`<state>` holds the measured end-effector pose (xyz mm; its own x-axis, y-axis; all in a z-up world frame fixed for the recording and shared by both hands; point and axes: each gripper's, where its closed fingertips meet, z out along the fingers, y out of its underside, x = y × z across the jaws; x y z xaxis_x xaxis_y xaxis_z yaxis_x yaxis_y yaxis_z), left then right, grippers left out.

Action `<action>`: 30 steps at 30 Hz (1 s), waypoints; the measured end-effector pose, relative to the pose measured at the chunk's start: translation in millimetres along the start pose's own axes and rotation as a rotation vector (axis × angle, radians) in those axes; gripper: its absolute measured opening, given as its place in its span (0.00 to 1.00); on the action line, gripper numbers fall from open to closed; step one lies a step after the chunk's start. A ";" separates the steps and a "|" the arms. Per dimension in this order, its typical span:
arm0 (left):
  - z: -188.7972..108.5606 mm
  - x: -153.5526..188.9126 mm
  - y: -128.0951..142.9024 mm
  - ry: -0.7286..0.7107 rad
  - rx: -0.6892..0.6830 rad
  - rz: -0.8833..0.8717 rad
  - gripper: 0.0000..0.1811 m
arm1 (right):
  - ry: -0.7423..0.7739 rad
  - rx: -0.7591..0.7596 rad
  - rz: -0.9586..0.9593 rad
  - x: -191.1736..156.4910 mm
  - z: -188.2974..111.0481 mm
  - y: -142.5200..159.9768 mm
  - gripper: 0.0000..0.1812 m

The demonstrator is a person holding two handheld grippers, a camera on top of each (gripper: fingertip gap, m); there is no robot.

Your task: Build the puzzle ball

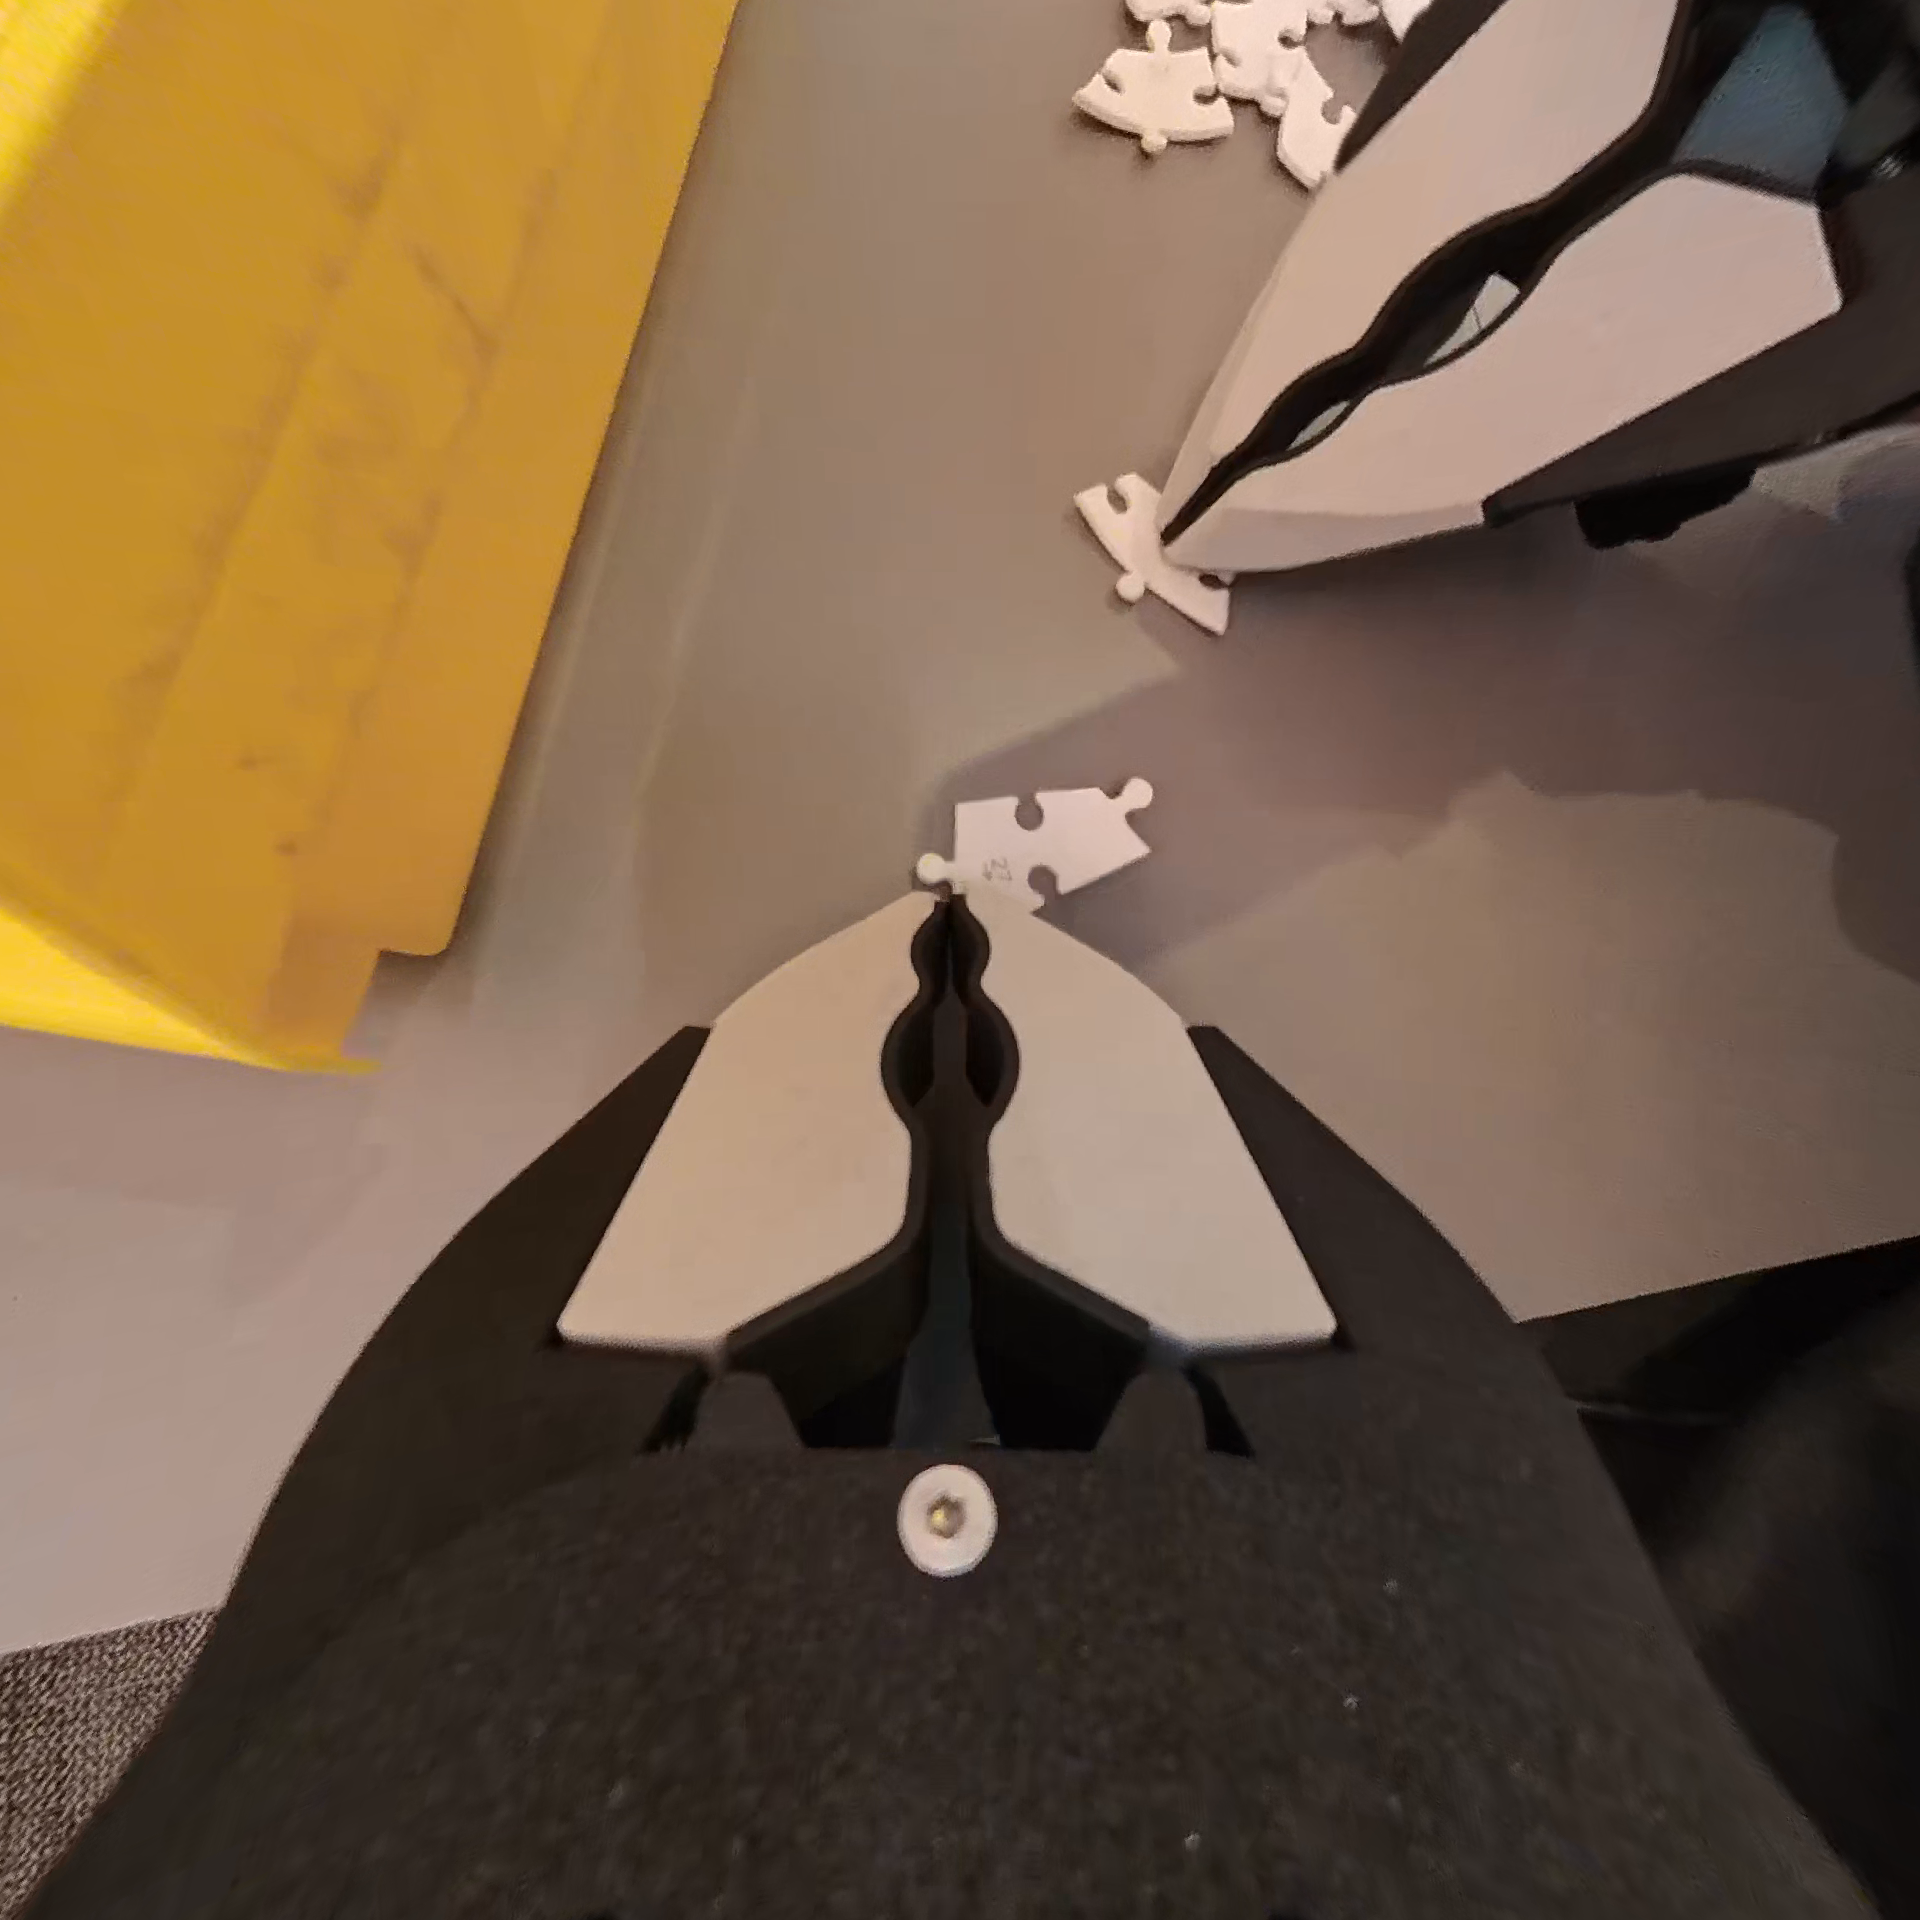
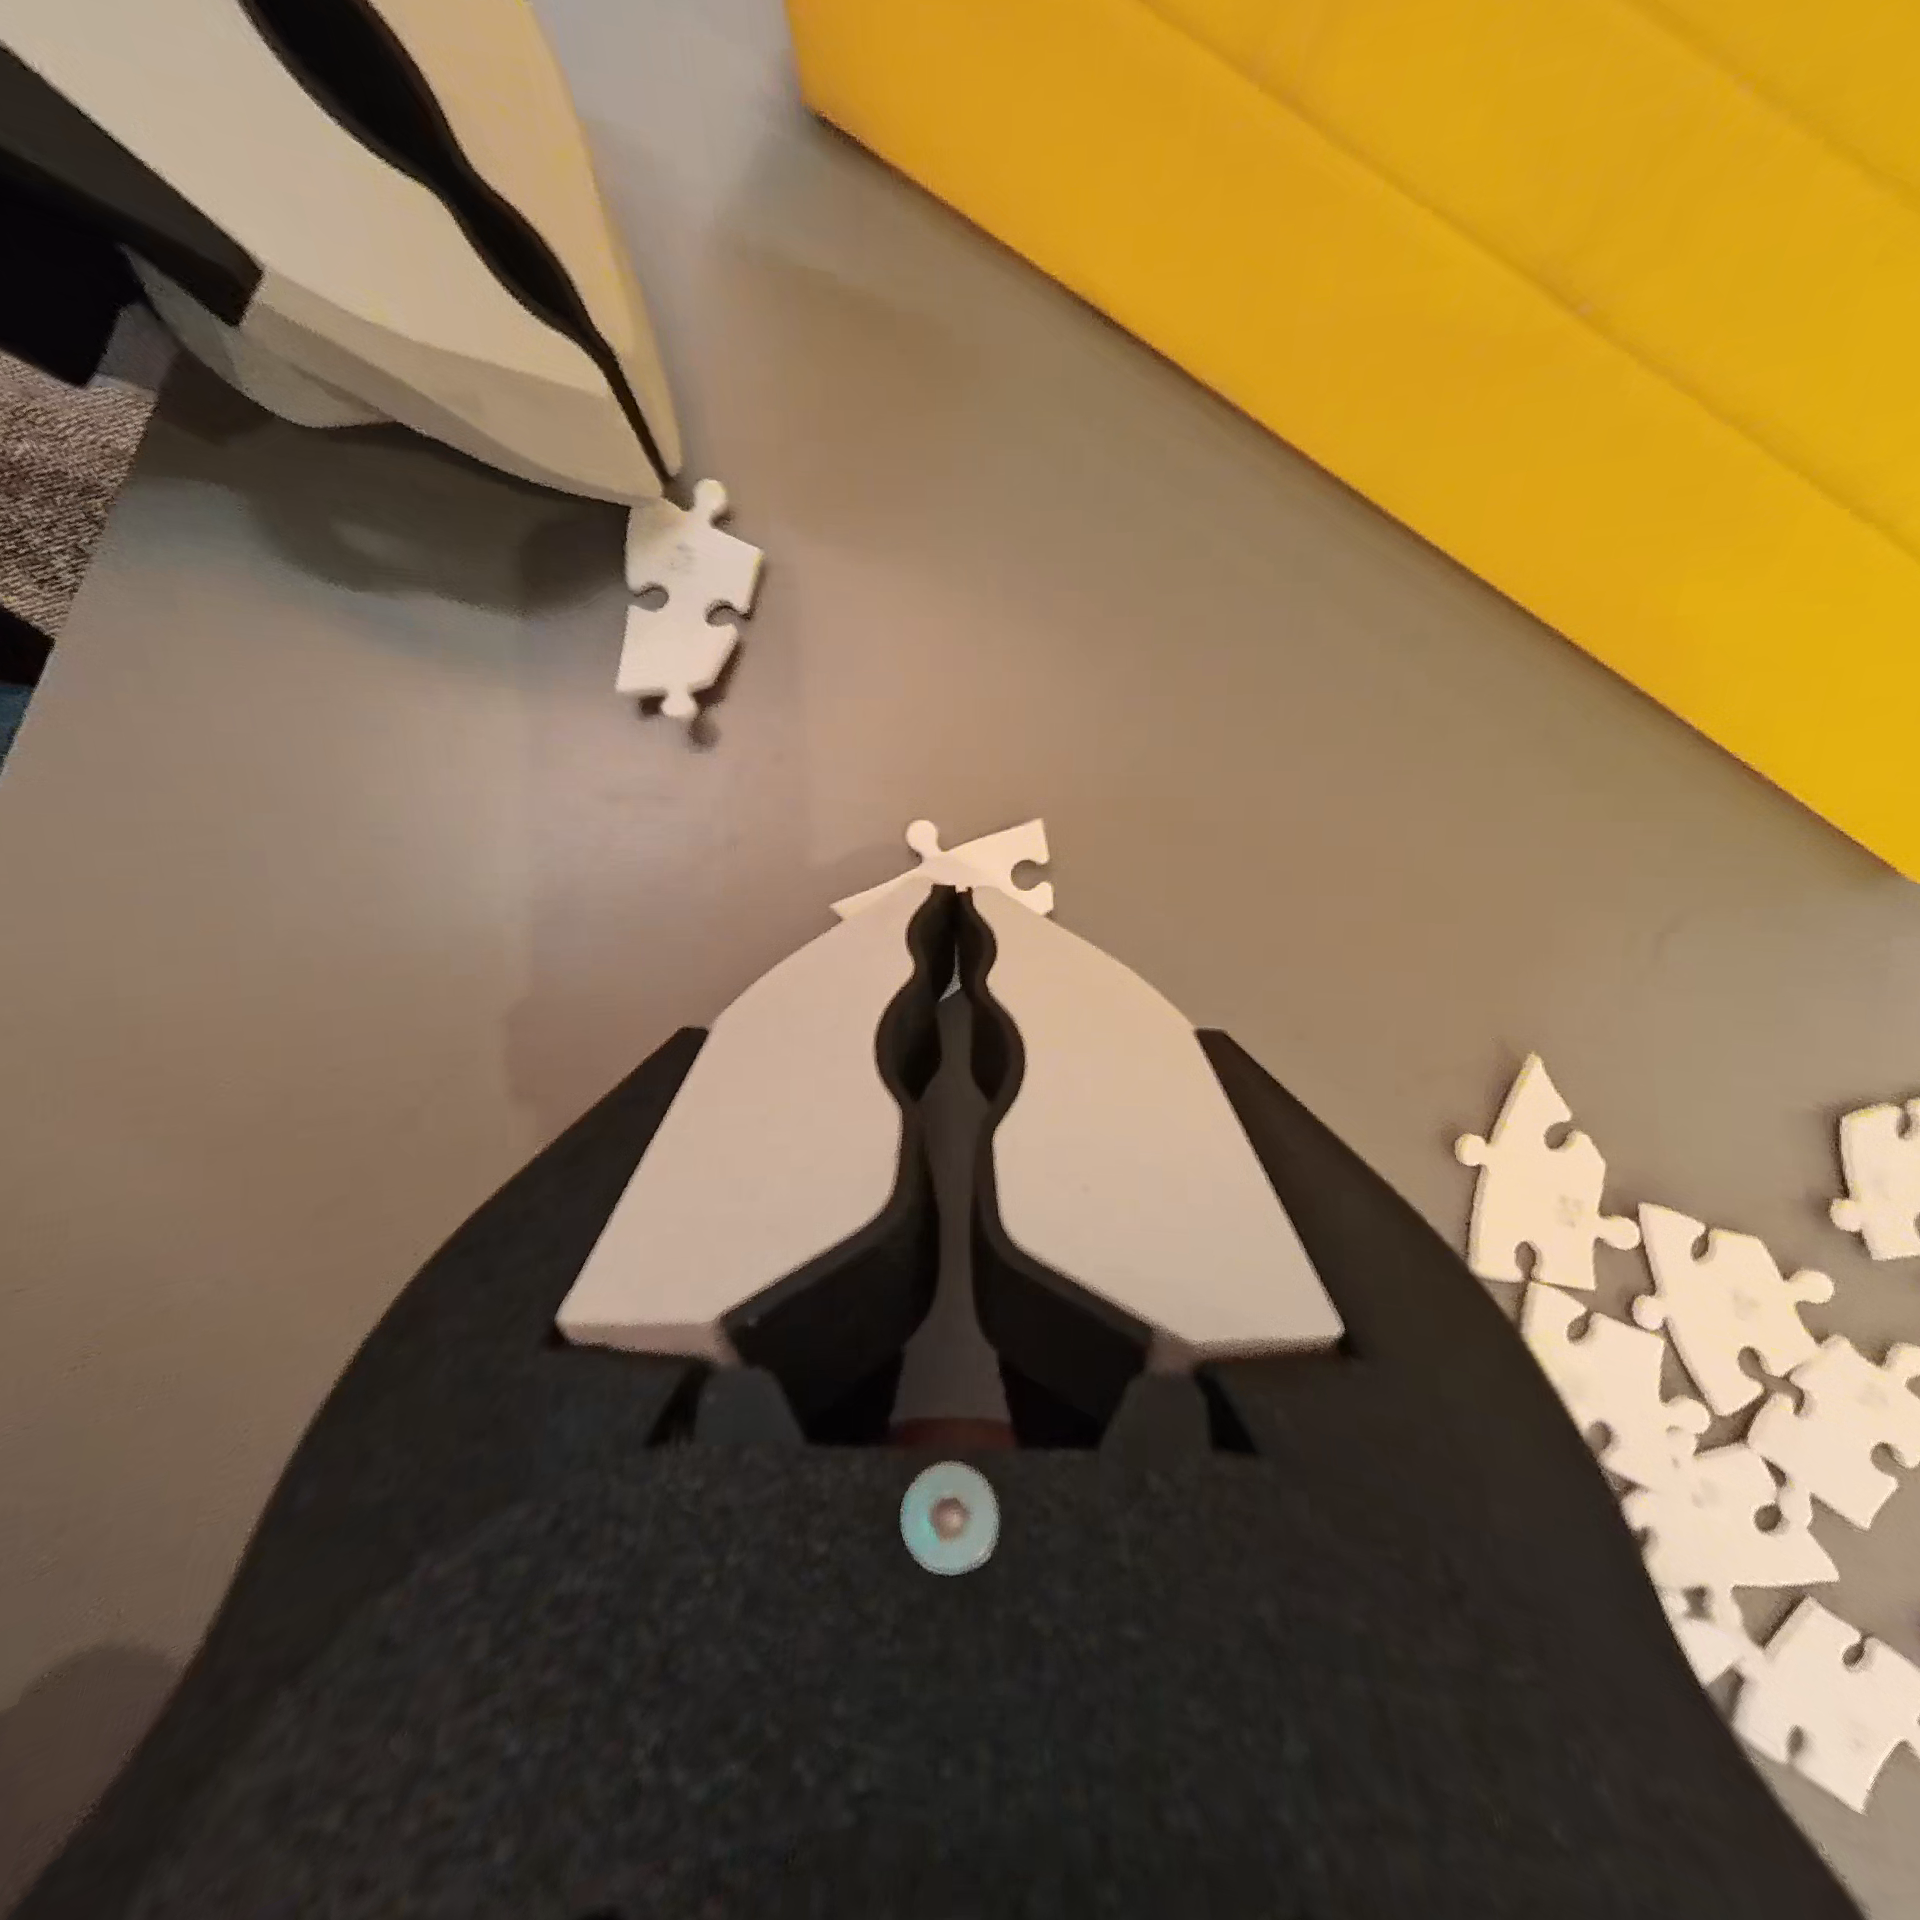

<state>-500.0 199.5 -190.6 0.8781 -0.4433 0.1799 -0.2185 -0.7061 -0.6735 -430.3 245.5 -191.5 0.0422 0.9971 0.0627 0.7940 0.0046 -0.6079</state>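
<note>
My left gripper (image 1: 948,906) is shut on the corner of a white curved puzzle piece (image 1: 1055,847), which it holds just above the grey table. My right gripper (image 2: 954,902) is shut on a second white puzzle piece (image 2: 992,860), which sticks out past its tips. Each gripper shows in the other's view: the right one (image 1: 1174,535) with its piece (image 1: 1138,545), the left one (image 2: 663,480) with its piece (image 2: 688,603). The two held pieces are apart, a short way from each other. A pile of loose white pieces (image 2: 1714,1403) lies to the right of my right gripper and also shows in the left wrist view (image 1: 1226,73).
A yellow plastic bin (image 1: 260,468) stands on the grey table (image 1: 831,520) to the left of my left gripper, and it shows at the far right in the right wrist view (image 2: 1455,364). The table edge and grey carpet (image 1: 73,1704) are near the bottom left. The grippers' ends are close to 9 cm from one another.
</note>
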 end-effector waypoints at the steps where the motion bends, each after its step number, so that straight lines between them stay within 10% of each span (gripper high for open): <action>1: -0.4 1.2 0.9 0.004 -0.003 0.000 0.00 | -0.011 -0.005 -0.001 0.8 -0.2 0.4 0.00; 30: -21.5 0.6 0.1 0.030 0.066 -0.039 0.00 | -0.189 0.053 -0.115 -56.8 21.0 -50.9 0.00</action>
<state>-508.6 187.3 -175.1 0.8722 -0.4333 0.2271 -0.1552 -0.6853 -0.7115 -485.8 190.2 -180.7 -0.1655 0.9861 -0.0126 0.7541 0.1183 -0.6461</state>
